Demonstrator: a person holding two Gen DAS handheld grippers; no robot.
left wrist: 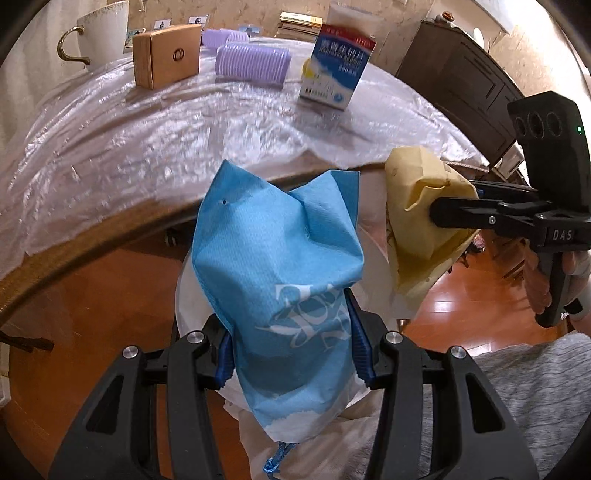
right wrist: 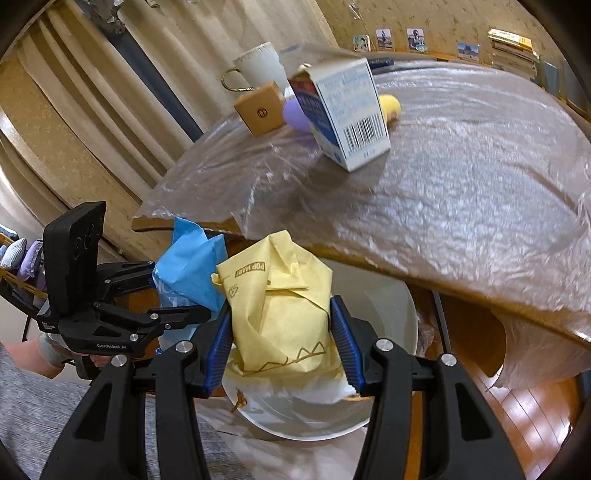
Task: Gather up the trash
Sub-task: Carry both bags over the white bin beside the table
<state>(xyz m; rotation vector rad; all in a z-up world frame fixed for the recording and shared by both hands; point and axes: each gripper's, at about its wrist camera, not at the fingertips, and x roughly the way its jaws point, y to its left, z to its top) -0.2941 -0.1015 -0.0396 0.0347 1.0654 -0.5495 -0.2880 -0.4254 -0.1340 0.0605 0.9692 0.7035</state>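
My left gripper (left wrist: 291, 343) is shut on a crumpled blue paper bag (left wrist: 280, 266) and holds it off the table's front edge, above a white bin (left wrist: 184, 295). My right gripper (right wrist: 282, 343) is shut on a crumpled yellow paper wrapper (right wrist: 280, 306), held above the same white bin (right wrist: 388, 306). The two grippers are side by side: the yellow wrapper (left wrist: 417, 206) shows at the right of the left wrist view, and the blue bag (right wrist: 188, 266) at the left of the right wrist view.
On the plastic-covered round table (left wrist: 147, 140) stand a blue and white carton (left wrist: 332, 70), a brown box (left wrist: 166, 55), purple hair rollers (left wrist: 251, 62) and a white cup (left wrist: 99, 33). A dark cabinet (left wrist: 461, 74) stands at the right. Wooden floor lies below.
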